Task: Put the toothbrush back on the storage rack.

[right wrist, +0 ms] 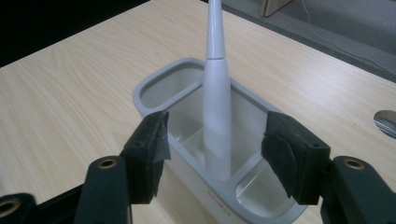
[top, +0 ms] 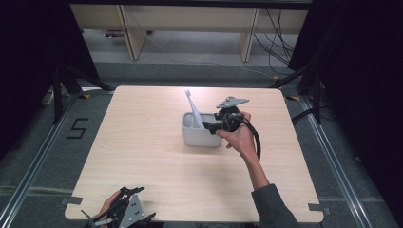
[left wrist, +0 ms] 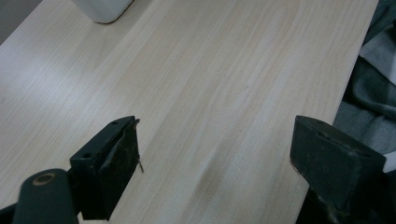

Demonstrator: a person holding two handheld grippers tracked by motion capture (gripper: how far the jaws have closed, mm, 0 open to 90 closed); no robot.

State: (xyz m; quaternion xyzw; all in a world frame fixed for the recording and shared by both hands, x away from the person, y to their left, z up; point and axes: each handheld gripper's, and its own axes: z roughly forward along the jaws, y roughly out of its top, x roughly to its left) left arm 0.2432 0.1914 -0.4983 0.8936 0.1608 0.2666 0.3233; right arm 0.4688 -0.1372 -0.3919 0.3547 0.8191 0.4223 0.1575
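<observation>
A white electric toothbrush [top: 191, 107] stands tilted in a pale grey oblong holder [top: 199, 135] near the middle of the wooden table [top: 142, 156]. My right gripper [top: 209, 126] is at the holder's right end, held in a hand. In the right gripper view the toothbrush [right wrist: 217, 107] rests in the middle compartment of the holder [right wrist: 154, 84]. My right gripper [right wrist: 217, 135] stands open on either side of it, pads apart from the handle. My left gripper [top: 124, 211] is at the table's near left edge. It is open [left wrist: 215, 149] over bare wood, with nothing between its jaws.
A corner of the holder [left wrist: 102, 9] shows far off in the left gripper view, and a grey sleeve [left wrist: 369, 84] lies past the table edge. A shiny round thing [right wrist: 385, 121] sits on the table right of the holder. Shelf legs and cables stand beyond the far edge.
</observation>
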